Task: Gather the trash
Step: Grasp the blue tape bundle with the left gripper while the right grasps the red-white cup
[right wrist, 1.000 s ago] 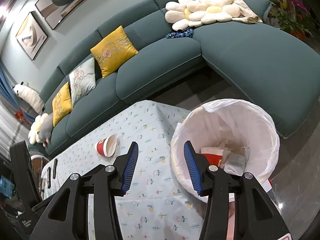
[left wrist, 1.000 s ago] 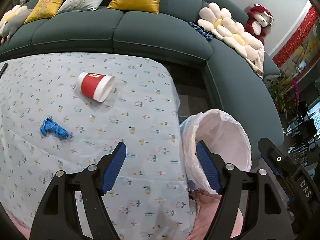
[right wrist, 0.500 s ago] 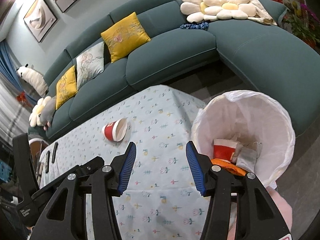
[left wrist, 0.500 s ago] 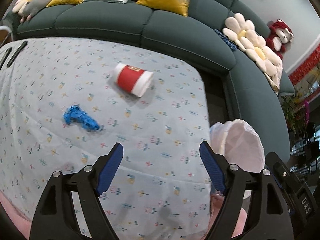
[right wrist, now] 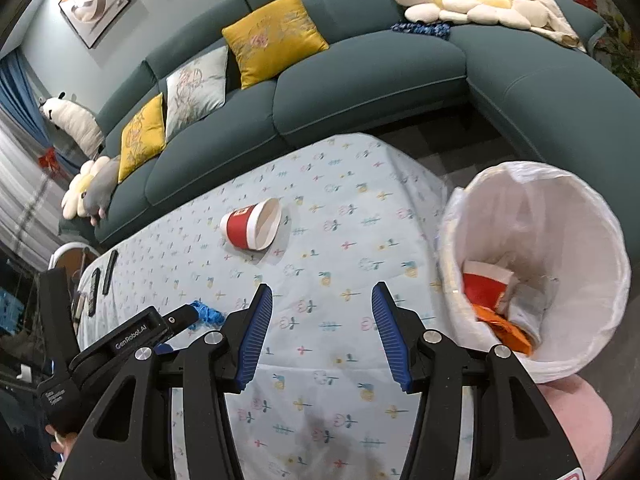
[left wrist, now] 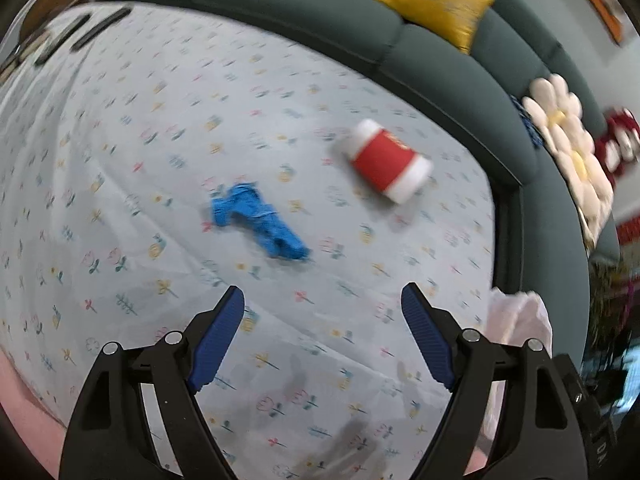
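A red and white paper cup (left wrist: pixel 387 166) lies on its side on the flowered tablecloth (left wrist: pixel 160 128); it also shows in the right wrist view (right wrist: pixel 252 226). A crumpled blue scrap (left wrist: pixel 260 226) lies left of it, partly hidden behind the left gripper's body in the right wrist view (right wrist: pixel 208 314). My left gripper (left wrist: pixel 322 312) is open and empty, above the cloth just short of the blue scrap. My right gripper (right wrist: pixel 320 312) is open and empty over the cloth, left of the white-lined bin (right wrist: pixel 532 208), which holds a red cup (right wrist: pixel 486 284) and orange and white trash.
A dark green sofa (right wrist: pixel 360 80) with yellow and patterned cushions curves round the table's far and right sides. Dark remotes (right wrist: pixel 100 276) lie at the table's far left end. The bin's edge shows at the lower right of the left wrist view (left wrist: pixel 520 312).
My left gripper has swung left, away from the bin, and now faces the blue scrap and the cup. My right gripper has shifted a little left; both stay open.
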`<action>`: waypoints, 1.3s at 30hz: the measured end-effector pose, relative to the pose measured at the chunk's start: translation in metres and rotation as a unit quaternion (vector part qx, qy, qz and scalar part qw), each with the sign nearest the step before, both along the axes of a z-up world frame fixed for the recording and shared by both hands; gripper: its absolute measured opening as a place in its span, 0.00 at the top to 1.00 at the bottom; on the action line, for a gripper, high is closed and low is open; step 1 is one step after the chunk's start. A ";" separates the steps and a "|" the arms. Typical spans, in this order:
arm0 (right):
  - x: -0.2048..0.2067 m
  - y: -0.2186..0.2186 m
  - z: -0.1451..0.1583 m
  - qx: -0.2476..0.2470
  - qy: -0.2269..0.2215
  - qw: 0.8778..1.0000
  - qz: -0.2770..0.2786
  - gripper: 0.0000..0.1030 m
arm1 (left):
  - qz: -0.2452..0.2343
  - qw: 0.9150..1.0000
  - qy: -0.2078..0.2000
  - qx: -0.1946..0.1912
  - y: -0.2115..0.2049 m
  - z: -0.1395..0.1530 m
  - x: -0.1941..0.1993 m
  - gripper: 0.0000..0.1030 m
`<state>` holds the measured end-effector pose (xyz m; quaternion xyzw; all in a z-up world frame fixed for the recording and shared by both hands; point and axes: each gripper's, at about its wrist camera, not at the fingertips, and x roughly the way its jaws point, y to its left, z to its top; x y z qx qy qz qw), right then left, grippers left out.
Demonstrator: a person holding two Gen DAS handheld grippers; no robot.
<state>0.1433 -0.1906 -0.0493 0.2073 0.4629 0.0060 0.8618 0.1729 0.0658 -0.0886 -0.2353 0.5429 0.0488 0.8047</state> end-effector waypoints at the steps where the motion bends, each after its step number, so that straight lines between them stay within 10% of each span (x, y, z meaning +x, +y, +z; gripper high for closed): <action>1: 0.003 0.003 -0.002 -0.001 0.002 1.000 0.003 0.51 | 0.008 1.000 0.006 -0.006 0.006 -0.004 0.002 0.25; 14: 0.060 0.044 -0.041 0.006 0.044 0.998 0.038 0.51 | 0.075 0.993 0.073 -0.056 0.047 -0.050 0.043 0.27; 25: 0.115 0.070 -0.067 0.013 0.068 0.996 0.048 0.51 | 0.046 0.991 0.104 -0.072 0.046 -0.074 0.056 0.77; 39: 0.180 0.106 -0.100 0.014 0.097 0.993 0.066 0.58 | -0.006 0.996 0.084 -0.035 0.062 -0.070 0.078 0.84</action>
